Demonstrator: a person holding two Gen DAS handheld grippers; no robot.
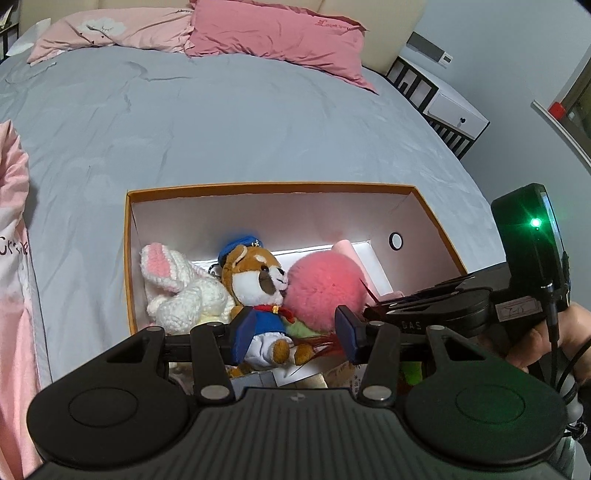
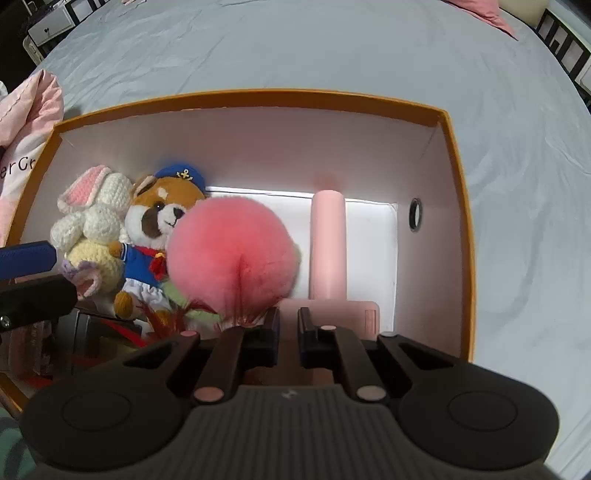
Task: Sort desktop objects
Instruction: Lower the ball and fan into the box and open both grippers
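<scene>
An orange box (image 1: 130,258) with a white inside sits on the bed; it also shows in the right wrist view (image 2: 458,192). In it lie a white crochet rabbit (image 1: 177,288) (image 2: 92,218), a sailor bear plush (image 1: 255,288) (image 2: 155,221), a pink pompom (image 1: 325,288) (image 2: 229,251) and a pink roller-shaped object (image 2: 328,240). My left gripper (image 1: 295,332) is open over the bear's legs. My right gripper (image 2: 288,328) is nearly closed just behind the pompom, over the pink object's base; whether it holds anything is unclear. It also shows in the left wrist view (image 1: 424,306).
The grey bedsheet (image 1: 221,129) stretches beyond the box. Pink pillows (image 1: 273,33) lie at the headboard. A pink quilt (image 1: 14,258) lies to the left. A white nightstand (image 1: 454,110) stands at the right. Red feathers (image 2: 166,317) and other clutter lie at the box's near end.
</scene>
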